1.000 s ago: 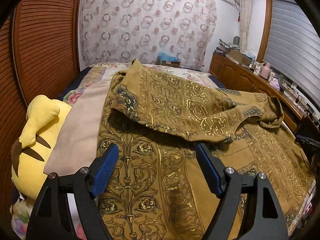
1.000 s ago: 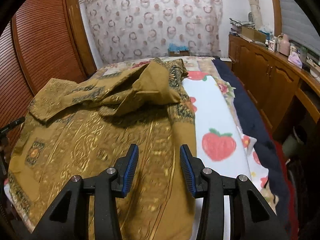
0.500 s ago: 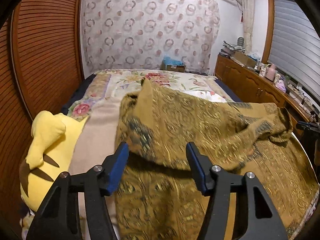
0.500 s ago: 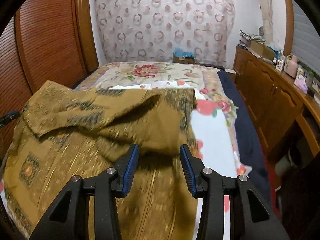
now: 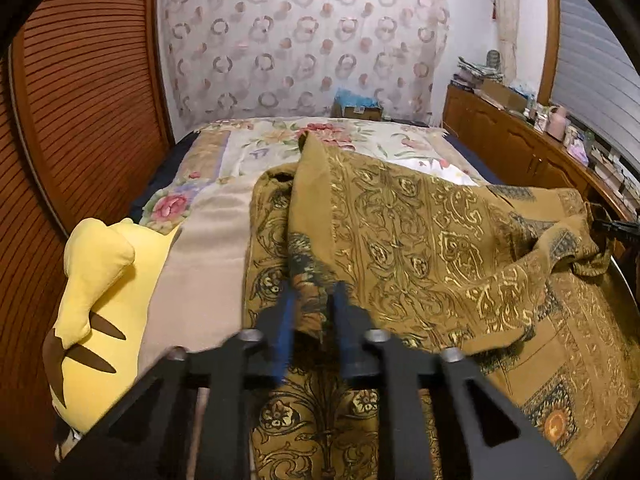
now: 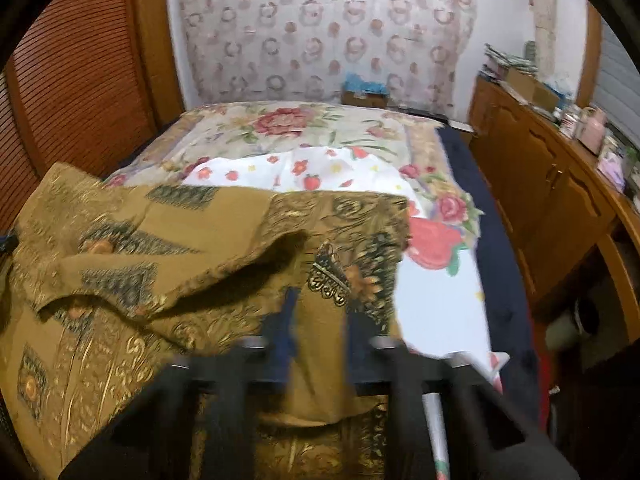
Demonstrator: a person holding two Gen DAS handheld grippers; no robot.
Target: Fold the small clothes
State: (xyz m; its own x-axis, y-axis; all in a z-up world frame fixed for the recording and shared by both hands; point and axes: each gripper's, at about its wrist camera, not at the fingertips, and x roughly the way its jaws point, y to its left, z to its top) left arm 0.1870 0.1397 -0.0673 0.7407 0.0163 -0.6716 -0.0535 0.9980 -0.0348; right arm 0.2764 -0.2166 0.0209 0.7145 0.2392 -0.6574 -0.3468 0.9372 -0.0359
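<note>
Yellow plush toy (image 5: pixel 94 304) lies just left of the patterned garment (image 5: pixel 420 248).

garment (image 5: pixel 420 240): mustard brown, gold scrollwork | plush toy (image 5: pixel 100 280): yellow, brown marks | bedspread (image 6: pixel 320 128): cream, pink roses | sheet (image 6: pixel 440 300): white, red strawberries | curtain (image 5: pixel 300 40): ring-patterned

A: Any readable text in your two wrist views?
B: None. The cardboard box (image 5: pixel 357 111) at the far end of your bed carries a small label, too blurred to read. The items on the sideboard (image 6: pixel 536 160) to your right show no legible print either.
</note>
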